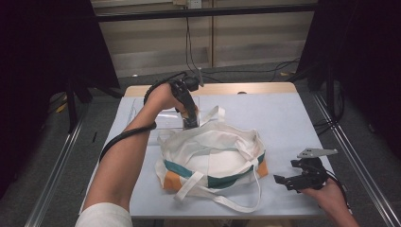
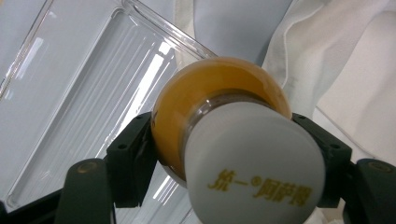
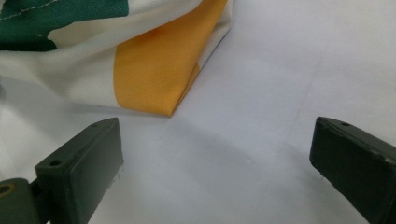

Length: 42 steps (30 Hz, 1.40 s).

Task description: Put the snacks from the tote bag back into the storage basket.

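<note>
Left gripper view: left gripper (image 2: 224, 154) clamps orange drink bottle (image 2: 219, 112) by its neck, white cap toward camera, poised between clear tray (image 2: 84, 93) and tote bag (image 1: 213, 156), seemingly for packing. Right gripper (image 3: 215, 163) idles wide beside bag.

My table (image 1: 293, 118): pale blue-grey top, wood strip along the far edge. Clear plastic tray (image 1: 165, 118) lies flat near the far-left corner. Cloth bag (image 1: 213, 158), white with green and orange bands, sits mid-table toward the near edge, straps spilling out.
</note>
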Available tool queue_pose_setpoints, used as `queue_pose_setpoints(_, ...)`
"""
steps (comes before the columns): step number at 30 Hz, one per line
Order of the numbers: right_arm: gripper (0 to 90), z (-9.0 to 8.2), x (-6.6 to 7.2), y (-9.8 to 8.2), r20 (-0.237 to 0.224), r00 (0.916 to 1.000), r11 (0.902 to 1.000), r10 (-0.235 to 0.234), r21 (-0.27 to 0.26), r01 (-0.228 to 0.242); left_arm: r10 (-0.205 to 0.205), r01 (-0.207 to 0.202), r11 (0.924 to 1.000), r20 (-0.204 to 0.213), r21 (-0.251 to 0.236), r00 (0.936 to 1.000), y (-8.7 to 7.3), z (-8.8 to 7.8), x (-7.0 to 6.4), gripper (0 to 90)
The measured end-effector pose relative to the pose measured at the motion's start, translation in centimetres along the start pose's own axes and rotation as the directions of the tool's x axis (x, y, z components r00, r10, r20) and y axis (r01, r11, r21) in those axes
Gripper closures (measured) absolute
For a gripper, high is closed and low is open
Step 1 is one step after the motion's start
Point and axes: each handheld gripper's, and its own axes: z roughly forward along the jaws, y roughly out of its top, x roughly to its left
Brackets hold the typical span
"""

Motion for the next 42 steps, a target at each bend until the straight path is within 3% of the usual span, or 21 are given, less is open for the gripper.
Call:
queue_pose_setpoints(21, 2.4, 0.03, -0.04, -0.02, -0.004, 1.0, 1.0, -0.001, -0.002, 0.001, -0.004, 0.004, 1.0, 0.015, -0.001, 0.9999, -0.37, 0.66, 0.33, 30.5)
queue_pose_setpoints(25, 2.4, 0.14, -0.02, -0.01, -0.008, 1.0, 1.0, -0.001, -0.001, 0.001, 0.013, -0.013, 0.9999, 0.011, 0.0, 0.9999, -0.41, 0.64, 0.49, 30.5)
queue_pose_setpoints(42, 2.4, 0.14, 0.19, 0.08, -0.01, 0.9999, 1.0, -0.003, 0.002, 0.003, -0.003, 0.003, 0.9999, 0.013, -0.012, 0.9999, -0.54, 0.73, 0.34, 30.3)
